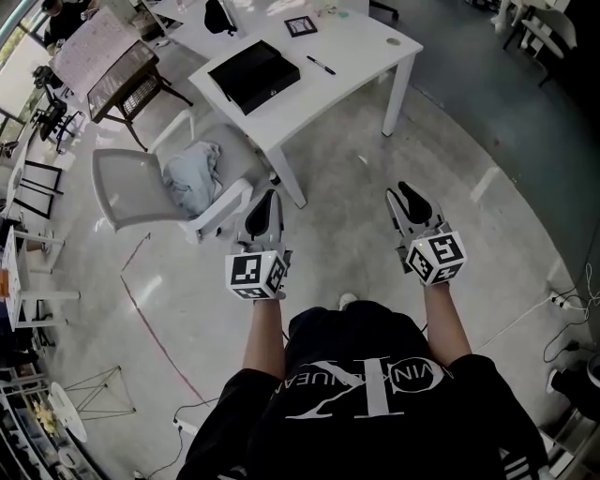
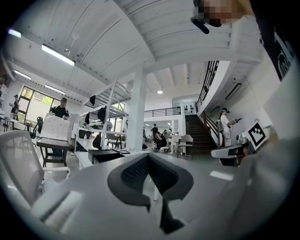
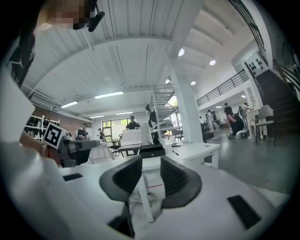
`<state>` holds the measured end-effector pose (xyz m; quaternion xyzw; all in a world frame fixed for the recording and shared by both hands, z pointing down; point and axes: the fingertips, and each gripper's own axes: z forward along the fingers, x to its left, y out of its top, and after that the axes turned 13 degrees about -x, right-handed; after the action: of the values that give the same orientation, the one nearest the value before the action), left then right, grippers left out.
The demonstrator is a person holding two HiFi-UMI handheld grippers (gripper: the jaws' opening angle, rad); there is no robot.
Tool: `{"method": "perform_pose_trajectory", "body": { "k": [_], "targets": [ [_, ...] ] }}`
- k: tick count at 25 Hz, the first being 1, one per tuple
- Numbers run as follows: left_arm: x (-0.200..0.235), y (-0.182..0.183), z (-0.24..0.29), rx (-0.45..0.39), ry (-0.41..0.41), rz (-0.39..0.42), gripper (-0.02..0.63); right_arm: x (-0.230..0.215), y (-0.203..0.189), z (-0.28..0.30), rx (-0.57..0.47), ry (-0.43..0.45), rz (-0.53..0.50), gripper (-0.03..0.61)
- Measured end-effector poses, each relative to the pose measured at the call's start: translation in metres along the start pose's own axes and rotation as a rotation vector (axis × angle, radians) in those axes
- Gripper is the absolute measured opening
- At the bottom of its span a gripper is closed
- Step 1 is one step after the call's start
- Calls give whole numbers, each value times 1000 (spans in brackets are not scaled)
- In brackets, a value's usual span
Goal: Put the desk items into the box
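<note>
Your own body fills the bottom of the head view and hides the floor beneath you. At the top edge, a dark item on the desk is partly cut off, and you cannot tell what it is. A small round thing near a desk corner is too small to name.

The black box lies on the desk, well apart from both grippers. From above it shows only a flat dark face, so you cannot tell whether it is lidded or what it holds. The pen lies just beside it on the bare top, and a square card lies farther back. Both are outside the box.

The chair beside the desk holds a crumpled pale cloth on its seat.

You hold both grippers over the floor, short of the desk. Your left gripper has its pads pressed together on nothing. Your right gripper has its jaws spread a little and empty, and a desk leg shows through the gap.
</note>
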<state>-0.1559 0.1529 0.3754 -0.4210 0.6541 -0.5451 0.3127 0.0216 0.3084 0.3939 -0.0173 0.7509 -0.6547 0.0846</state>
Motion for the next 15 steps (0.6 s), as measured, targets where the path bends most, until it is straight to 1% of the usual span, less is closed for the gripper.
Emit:
{"method": "perform_pose_trajectory", "body": {
  "k": [6,10,15],
  "targets": [
    [-7,0,29,-11,-19,-1,10,-24,1,0,-4,-27,8,86],
    [-14,-7,42,1,-40,-2,10,-38,2,1,-6,-43,12,86],
    [-15,-14,59,8,-48,-3,9,-50,-1,11,-6,-42,20,86]
  ]
}}
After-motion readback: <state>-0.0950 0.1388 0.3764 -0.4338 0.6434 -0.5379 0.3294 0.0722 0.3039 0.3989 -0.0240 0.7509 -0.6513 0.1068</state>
